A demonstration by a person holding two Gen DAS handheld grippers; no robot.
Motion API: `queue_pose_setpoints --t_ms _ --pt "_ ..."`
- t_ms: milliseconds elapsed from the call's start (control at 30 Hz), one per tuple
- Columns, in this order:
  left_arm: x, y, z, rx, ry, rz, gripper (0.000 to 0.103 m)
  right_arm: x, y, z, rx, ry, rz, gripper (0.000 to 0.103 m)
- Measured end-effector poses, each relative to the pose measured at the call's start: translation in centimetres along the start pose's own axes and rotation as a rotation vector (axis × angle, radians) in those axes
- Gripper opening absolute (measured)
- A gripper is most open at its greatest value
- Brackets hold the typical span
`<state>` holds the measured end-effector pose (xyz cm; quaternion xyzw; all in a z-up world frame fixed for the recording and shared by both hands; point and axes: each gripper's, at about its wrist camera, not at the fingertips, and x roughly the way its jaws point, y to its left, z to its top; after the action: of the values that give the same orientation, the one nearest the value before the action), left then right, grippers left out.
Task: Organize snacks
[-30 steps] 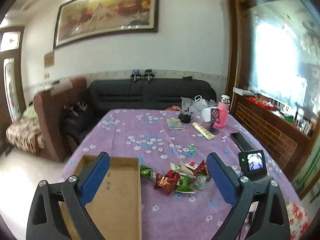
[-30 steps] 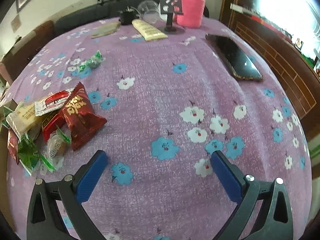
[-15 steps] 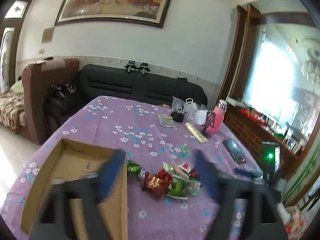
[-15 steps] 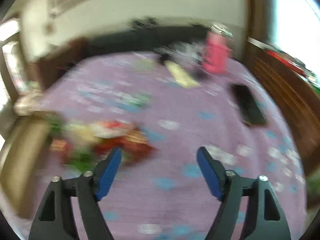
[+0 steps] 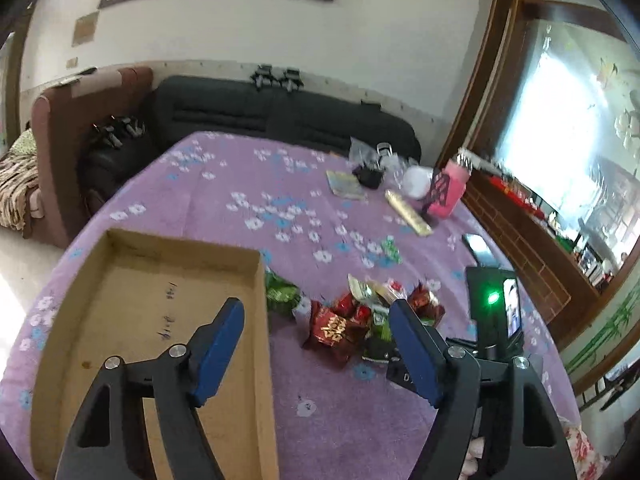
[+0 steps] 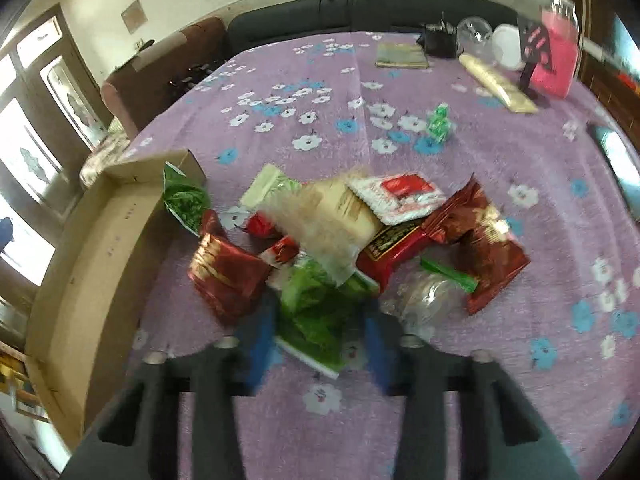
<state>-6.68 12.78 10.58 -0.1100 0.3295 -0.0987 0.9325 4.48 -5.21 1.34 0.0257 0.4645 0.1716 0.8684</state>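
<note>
A pile of snack packets (image 6: 340, 236) in red, green and white wrappers lies on the purple flowered tablecloth (image 6: 500, 340), right of an open shallow cardboard box (image 6: 80, 272). My right gripper (image 6: 320, 340) is open, its blurred blue fingers on either side of a green packet (image 6: 316, 316) at the pile's near edge. One small green packet (image 6: 440, 122) lies apart, farther back. In the left wrist view my left gripper (image 5: 320, 348) is open and empty, held above the box's right wall (image 5: 262, 320), with the pile (image 5: 360, 320) just beyond.
At the table's far end stand a pink bottle (image 6: 558, 56), a black phone stand (image 6: 534, 60), a clear bag (image 6: 474, 36), a booklet (image 6: 402, 56) and a long yellow packet (image 6: 498, 82). A phone (image 5: 476, 246) lies at the right edge. A black sofa (image 5: 280, 116) is behind.
My right gripper has swung left from bare tablecloth to the pile and narrowed around the green packet. My left gripper has tilted down and narrowed, staying open above the box's wall.
</note>
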Motion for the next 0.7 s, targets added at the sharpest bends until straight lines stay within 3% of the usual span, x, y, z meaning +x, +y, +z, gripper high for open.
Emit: queue_pose_setpoints --t_ms 167,367,500,533,633,667,700 --pt "4.4 -2.0 -0.5 0.050 0.103 0.029 0.078 -1.9 -1.2 -0.7 0.000 -0.038 0.014 0.033" --pt "10.2 -3.8 -1.2 0.136 0.194 0.161 0.079 -4.2 -3.2 -1.4 0.003 -0.116 0.078 0.033" --pt "12.4 -4.1 -1.9 0.155 0.266 0.164 0.077 -4.3 -3.7 -1.5 0.003 -0.146 0.106 0.033" --pt "12.6 -4.4 -2.2 0.174 0.280 0.158 0.061 -4.2 -3.8 -1.5 0.006 -0.141 0.118 0.033" --pt "11.9 -4.9 -2.6 0.211 0.266 0.149 0.048 -3.9 -3.9 -1.5 0.016 -0.128 0.144 0.033" --pt "11.7 -4.9 -2.6 0.205 0.263 0.142 0.031 -3.9 -4.0 -1.5 0.018 -0.128 0.152 0.033" --pt "11.3 -4.8 -2.5 0.199 0.257 0.134 0.030 -4.1 -3.9 -1.6 0.018 -0.132 0.153 0.033"
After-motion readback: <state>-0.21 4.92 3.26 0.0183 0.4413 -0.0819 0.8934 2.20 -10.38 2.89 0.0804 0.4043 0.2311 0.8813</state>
